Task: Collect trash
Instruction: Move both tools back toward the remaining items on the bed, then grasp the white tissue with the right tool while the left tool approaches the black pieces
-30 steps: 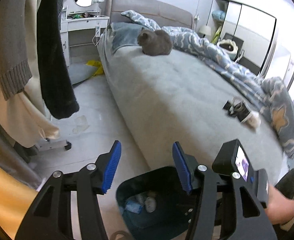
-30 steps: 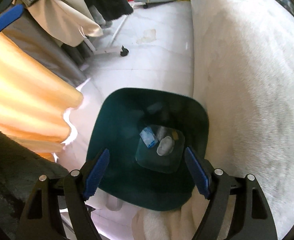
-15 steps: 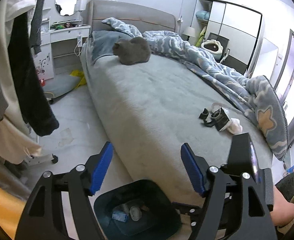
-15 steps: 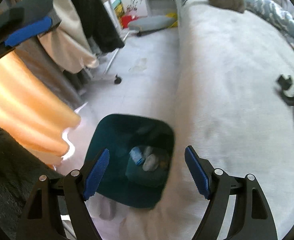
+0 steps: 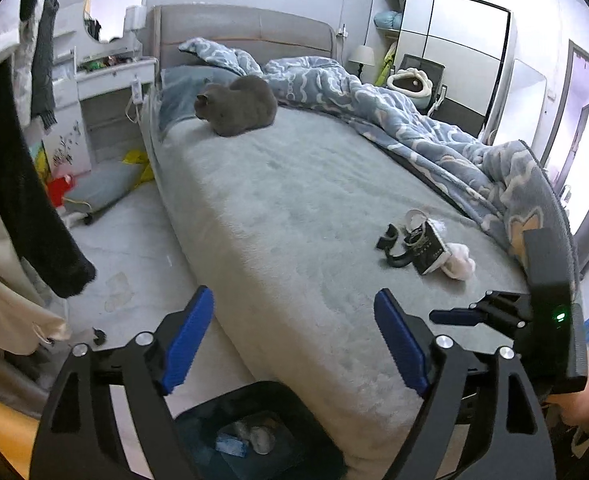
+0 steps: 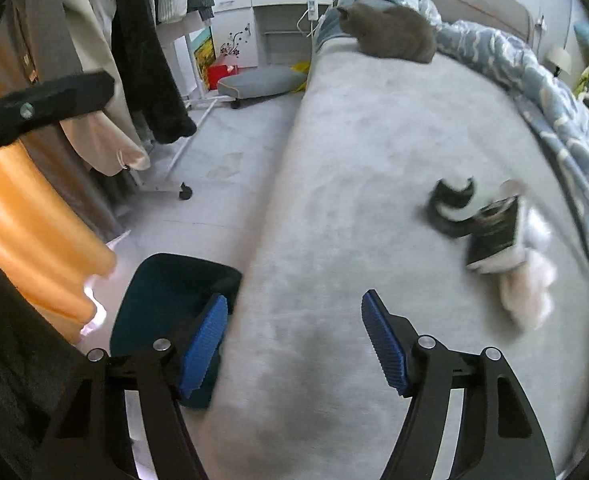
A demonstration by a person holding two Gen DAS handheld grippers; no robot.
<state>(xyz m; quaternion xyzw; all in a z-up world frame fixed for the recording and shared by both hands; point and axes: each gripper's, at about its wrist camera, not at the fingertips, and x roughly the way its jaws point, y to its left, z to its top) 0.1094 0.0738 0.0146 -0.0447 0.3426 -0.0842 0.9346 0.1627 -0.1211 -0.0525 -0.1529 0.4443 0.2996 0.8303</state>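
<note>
A dark teal trash bin stands on the floor against the bed's near side, with a blue wrapper and crumpled bits inside. On the grey bedspread lies a small heap of trash: a dark snack bag, a black curved piece and white tissue. My left gripper hangs over the bed's edge above the bin, jaws opening, nothing between them. My right gripper hovers over the bedspread short of the heap, jaws closing on nothing.
A grey cat sits near the headboard. A blue patterned duvet covers the far side. Coats on a wheeled rack hang left of the bin, an orange curtain beside them. A grey cushion lies on the floor.
Both grippers have risen and swung from over the bin toward the bed. The left jaws have widened, the right jaws have narrowed a little. The trash heap has come into the right wrist view.
</note>
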